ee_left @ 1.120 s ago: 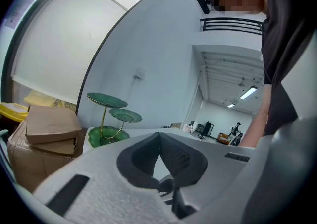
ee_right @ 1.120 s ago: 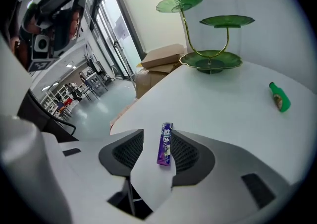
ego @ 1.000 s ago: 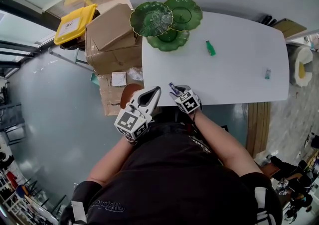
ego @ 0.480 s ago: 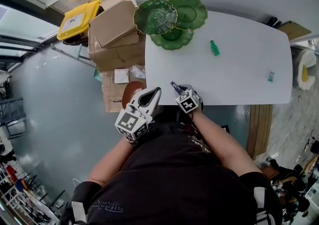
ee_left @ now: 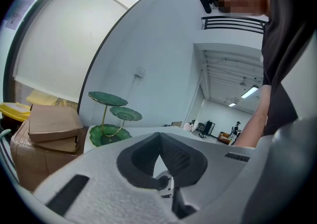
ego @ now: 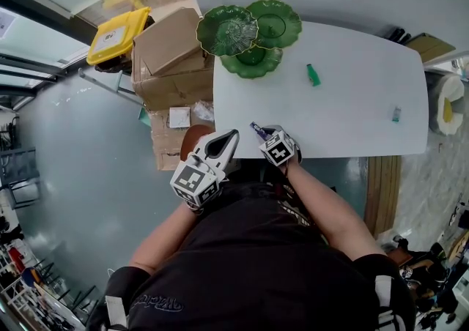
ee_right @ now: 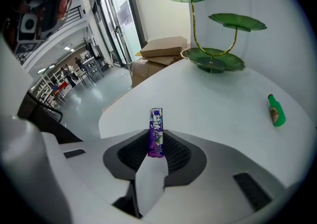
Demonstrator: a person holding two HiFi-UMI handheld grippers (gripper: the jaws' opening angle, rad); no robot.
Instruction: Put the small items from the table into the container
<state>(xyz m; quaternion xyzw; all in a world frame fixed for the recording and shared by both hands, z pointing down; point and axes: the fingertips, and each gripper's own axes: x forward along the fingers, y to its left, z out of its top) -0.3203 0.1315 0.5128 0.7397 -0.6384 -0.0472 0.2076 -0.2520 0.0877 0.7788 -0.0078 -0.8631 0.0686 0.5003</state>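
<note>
My right gripper point(ego: 262, 132) is at the near edge of the white table point(ego: 352, 117). A purple packet point(ee_right: 156, 131) stands upright between its pads, and the jaws are closing on it. The packet's tip point(ego: 256, 129) pokes out past the fingers in the head view. My left gripper point(ego: 226, 139) hangs off the table's near left corner, shut and empty. The container, a green three-tier leaf stand point(ego: 249, 29), is at the far left corner. A small green bottle point(ego: 313, 74) lies beyond the right gripper. A tiny teal item point(ego: 396, 114) lies far right.
Cardboard boxes point(ego: 172, 51) are stacked on the floor left of the table, with a yellow-lidded bin point(ego: 117, 35) behind them. The grey floor spreads out to the left. A wall runs behind the table.
The right gripper's jaws have drawn in around the purple packet. Both hands stay at the table's near edge.
</note>
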